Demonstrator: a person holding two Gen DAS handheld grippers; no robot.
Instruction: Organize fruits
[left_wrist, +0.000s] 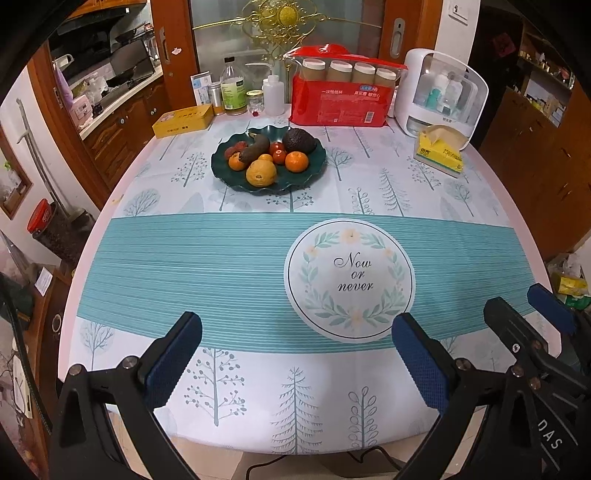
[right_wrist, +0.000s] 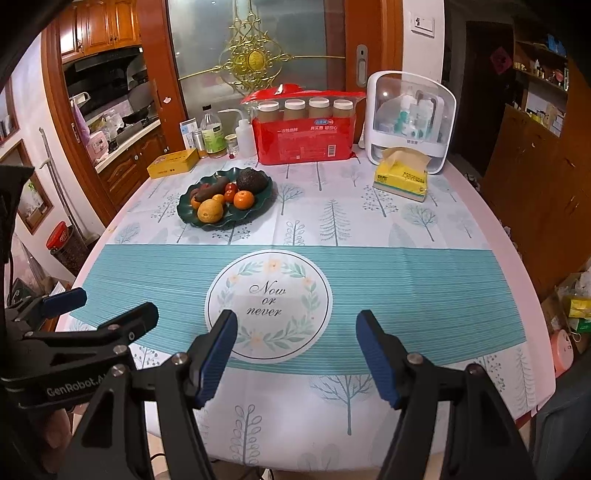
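While both grippers hang spread and empty at the near table edge, your fruit sits heaped on the green plate.

Left gripper and right gripper have their jaws wide apart, well short of that plate. On it, the avocado at the back looks soft-skinned, so pinch its middle gently; the front orange and yellow fruit are round and likely to roll, so grip across their widest part.
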